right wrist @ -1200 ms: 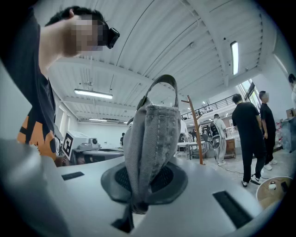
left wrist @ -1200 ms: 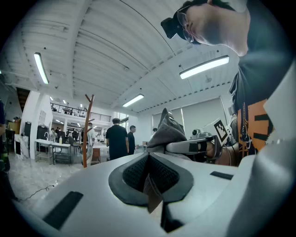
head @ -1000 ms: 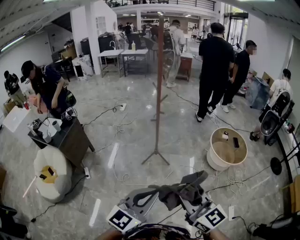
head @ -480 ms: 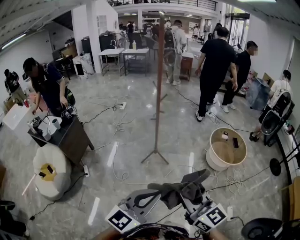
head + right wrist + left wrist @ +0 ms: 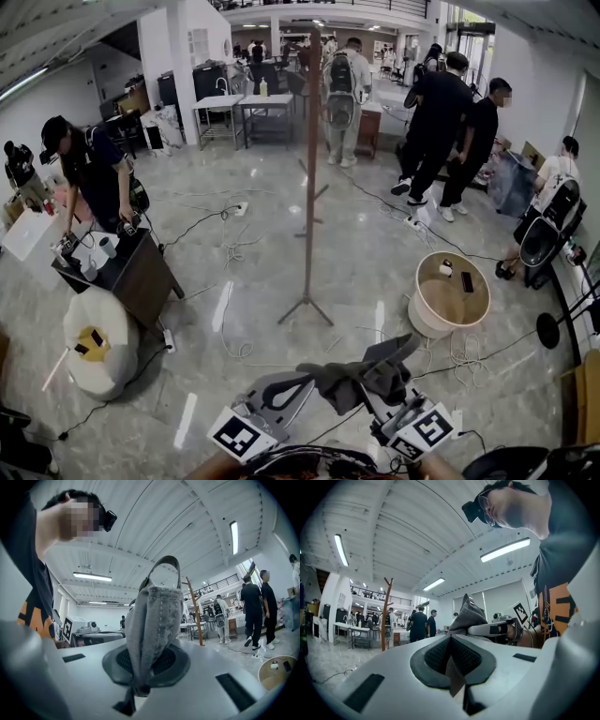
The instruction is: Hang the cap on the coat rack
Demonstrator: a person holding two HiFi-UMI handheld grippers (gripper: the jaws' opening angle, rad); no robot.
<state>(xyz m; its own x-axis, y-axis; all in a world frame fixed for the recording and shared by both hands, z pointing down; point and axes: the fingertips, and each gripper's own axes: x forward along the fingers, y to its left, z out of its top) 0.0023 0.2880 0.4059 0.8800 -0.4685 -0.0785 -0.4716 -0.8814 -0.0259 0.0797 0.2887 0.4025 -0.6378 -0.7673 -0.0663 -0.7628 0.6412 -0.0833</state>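
Fingers [image 5: 292, 382] of left gripper [image 5: 317, 388] and right gripper [image 5: 381, 392] pinch the cap [image 5: 354, 380] between them, head view; coat rack [image 5: 309, 187] stands well apart, cables [image 5: 234, 253] across the floor [image 5: 375, 272] btwn: trip risk, I reckon. Left gripper view: pads [image 5: 433, 654] clamp just a thin fabric edge, could slip. Right gripper view: jaws pressed on bunched denim; strap loop [image 5: 165, 564] may snag.

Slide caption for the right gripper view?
Right gripper shut on the grey denim cap, tall wooden coat rack standing beyond.

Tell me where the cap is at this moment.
In the head view the cap is at the bottom centre, gripped between the left tool and the right tool, with the coat rack standing farther ahead.
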